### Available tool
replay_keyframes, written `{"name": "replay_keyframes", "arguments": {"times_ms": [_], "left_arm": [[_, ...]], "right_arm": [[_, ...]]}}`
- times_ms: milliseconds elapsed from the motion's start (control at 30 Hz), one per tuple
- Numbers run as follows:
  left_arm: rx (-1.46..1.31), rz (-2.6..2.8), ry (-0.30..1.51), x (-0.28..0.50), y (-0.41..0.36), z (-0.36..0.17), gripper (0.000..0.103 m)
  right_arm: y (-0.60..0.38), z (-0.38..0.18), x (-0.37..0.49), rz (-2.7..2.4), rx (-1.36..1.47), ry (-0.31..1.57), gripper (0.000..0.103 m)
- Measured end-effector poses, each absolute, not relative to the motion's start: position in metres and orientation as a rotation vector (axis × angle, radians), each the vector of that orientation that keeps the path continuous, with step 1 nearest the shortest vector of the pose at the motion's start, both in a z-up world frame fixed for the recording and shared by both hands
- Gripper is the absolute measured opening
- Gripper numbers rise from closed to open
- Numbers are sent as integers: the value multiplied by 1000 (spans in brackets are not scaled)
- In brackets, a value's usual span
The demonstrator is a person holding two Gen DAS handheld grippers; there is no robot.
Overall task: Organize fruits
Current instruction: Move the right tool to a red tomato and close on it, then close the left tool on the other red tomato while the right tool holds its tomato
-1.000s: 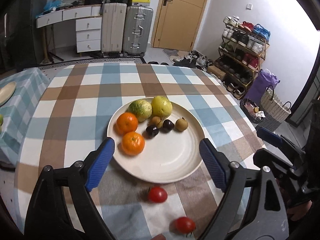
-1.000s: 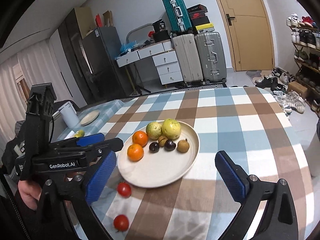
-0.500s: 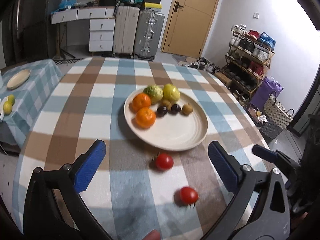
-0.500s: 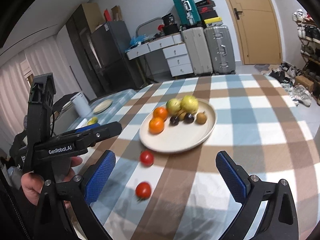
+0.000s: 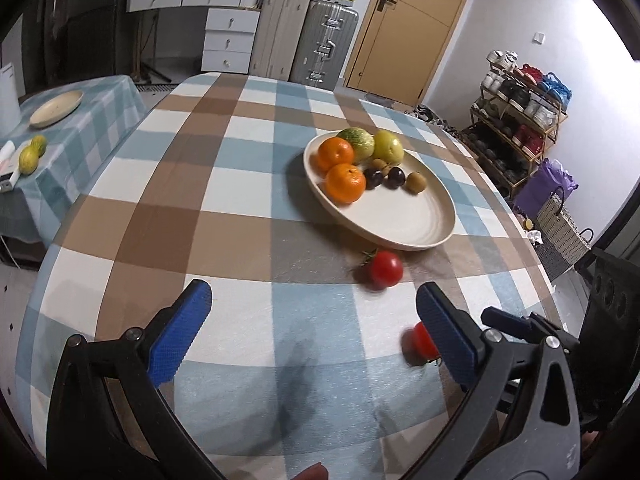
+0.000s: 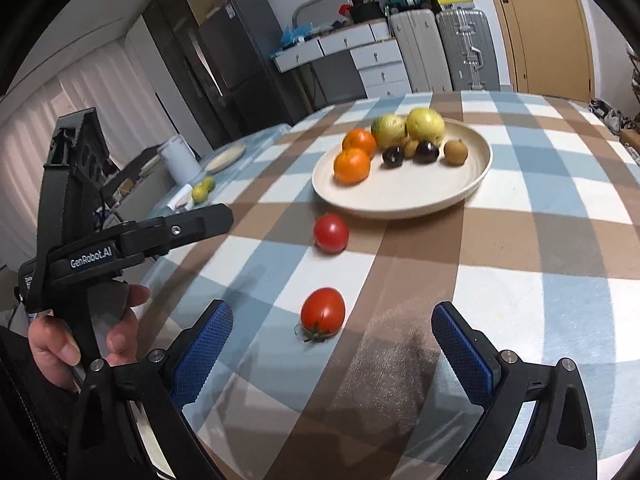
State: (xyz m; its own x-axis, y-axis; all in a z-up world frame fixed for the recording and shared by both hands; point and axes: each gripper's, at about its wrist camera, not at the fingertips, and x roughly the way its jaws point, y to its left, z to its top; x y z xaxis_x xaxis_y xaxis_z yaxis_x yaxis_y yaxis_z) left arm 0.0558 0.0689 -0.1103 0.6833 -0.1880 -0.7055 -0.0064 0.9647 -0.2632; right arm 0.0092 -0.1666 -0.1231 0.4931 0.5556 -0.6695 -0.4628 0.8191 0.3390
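A cream plate (image 5: 404, 220) (image 6: 404, 196) on the checked tablecloth holds two oranges (image 5: 345, 183), two yellow-green fruits (image 5: 387, 149), dark plums (image 5: 394, 178) and small brown fruits. Two red tomatoes lie on the cloth in front of it: one near the rim (image 5: 385, 269) (image 6: 331, 233), one closer (image 6: 323, 312), half hidden behind my left finger (image 5: 424, 340). My left gripper (image 5: 316, 336) is open and empty, pulled back left of the tomatoes. My right gripper (image 6: 332, 356) is open and empty, the near tomato just ahead between its fingers.
A side table (image 5: 96, 120) at the left carries a small plate (image 5: 56, 109) and yellow-green fruits (image 5: 29, 159). Suitcases, drawers, a door and a shoe rack (image 5: 516, 120) stand beyond. The left gripper's body (image 6: 120, 244) and hand show left in the right wrist view.
Both grippers have drawn back from the plate toward the table's near edge. The plate now sits farther off; the tomatoes now lie close ahead of the right gripper.
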Motion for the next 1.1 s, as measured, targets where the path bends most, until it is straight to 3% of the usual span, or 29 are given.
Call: {"name": "replay_keyframes", "arguments": {"times_ms": [100, 300, 467, 500, 1100], "left_arm": [[-256, -96, 803, 58, 74, -111, 102], [-263, -95, 823, 67, 76, -115, 102], [-255, -97, 835, 73, 73, -119, 102], [-255, -97, 839, 75, 72, -120, 102], [-224, -170, 938, 126, 24, -140, 102]], "right_arm": [[-160, -128, 10, 628, 107, 877, 97], [-151, -136, 17, 617, 116, 928, 75], [-147, -141, 22, 617, 109, 961, 43], [-146, -141, 22, 617, 100, 963, 30], [-211, -122, 29, 568, 199, 865, 28]]}}
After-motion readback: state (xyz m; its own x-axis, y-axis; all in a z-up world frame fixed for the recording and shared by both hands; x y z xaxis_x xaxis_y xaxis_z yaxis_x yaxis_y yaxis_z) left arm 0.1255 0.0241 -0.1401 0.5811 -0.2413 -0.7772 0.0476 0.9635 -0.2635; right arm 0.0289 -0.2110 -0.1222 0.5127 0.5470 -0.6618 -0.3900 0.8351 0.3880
